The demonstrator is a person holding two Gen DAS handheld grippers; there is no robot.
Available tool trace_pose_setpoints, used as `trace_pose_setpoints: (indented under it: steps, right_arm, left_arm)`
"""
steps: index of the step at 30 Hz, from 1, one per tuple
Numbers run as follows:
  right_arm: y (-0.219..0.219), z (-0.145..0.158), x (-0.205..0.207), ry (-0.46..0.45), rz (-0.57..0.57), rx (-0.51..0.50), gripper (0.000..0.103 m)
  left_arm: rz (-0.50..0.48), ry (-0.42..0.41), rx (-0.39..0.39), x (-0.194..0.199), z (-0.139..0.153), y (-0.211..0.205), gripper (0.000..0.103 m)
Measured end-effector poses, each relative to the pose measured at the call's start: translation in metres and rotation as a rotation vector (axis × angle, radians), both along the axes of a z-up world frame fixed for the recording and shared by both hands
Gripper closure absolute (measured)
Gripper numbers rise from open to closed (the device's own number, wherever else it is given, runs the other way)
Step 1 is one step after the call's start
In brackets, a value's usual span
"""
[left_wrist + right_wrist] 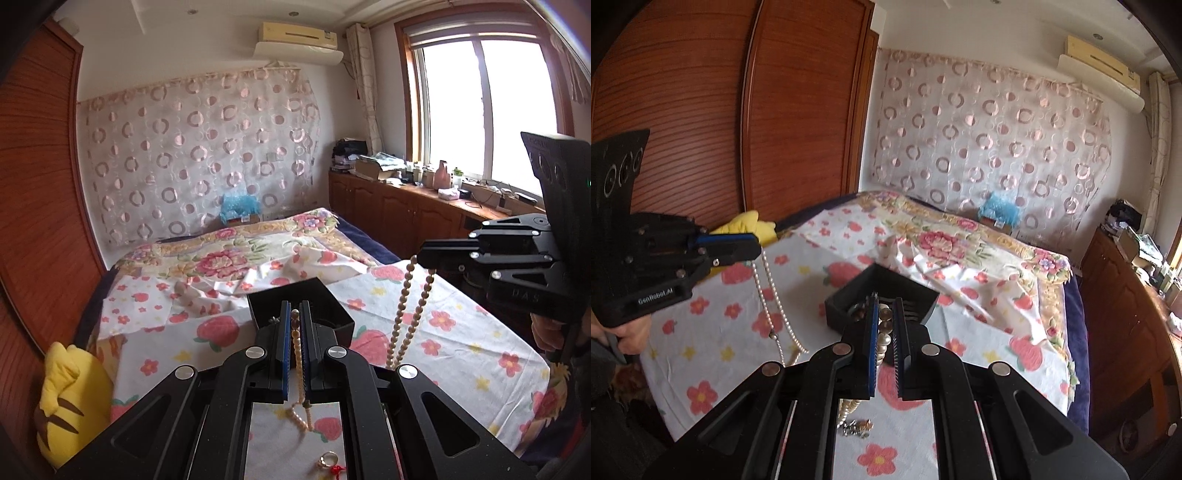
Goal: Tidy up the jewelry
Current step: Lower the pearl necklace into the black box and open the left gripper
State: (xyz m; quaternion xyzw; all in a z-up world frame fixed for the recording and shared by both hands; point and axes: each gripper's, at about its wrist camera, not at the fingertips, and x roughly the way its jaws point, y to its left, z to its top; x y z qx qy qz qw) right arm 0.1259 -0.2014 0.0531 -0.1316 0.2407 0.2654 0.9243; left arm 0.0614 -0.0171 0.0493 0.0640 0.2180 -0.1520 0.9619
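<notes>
A long pearl necklace [404, 314] hangs between my two grippers above the bed. My left gripper [295, 312] is shut on one part of it, with beads showing between the blue pads. My right gripper [885, 301] is shut on another part; it also shows in the left wrist view [424, 258], and the left gripper shows in the right wrist view [755, 251]. The necklace [775, 306] droops in loops. A black open jewelry box [299, 302] sits on the bed just beyond both grippers, with small items inside [858, 308].
A gold ring with a red charm [328, 461] and a small metal piece [857, 428] lie on the flowered sheet [461, 354]. A yellow plush toy [70, 398] sits at the bed's left edge by the wooden wardrobe [701, 110]. A cluttered wooden counter [424, 199] runs under the window.
</notes>
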Motion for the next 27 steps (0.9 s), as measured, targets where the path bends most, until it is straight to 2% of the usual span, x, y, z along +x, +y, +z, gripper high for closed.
trace_pose_setpoints:
  steps: [9,19,27]
  right_arm:
    - [0.002,0.026,0.008,-0.044,-0.024,0.030,0.095]
    - [0.007,0.025,0.016,-0.055,-0.022,0.029,0.095]
    - [0.010,0.033,0.031,-0.080,-0.006,0.057,0.095]
  left_arm:
    - [0.002,-0.025,0.003,0.007,0.018,0.002,0.099]
    - [-0.018,-0.058,0.006,0.033,0.034,-0.008,0.099]
    - [-0.031,-0.077,-0.028,0.061,0.057,-0.012,0.099]
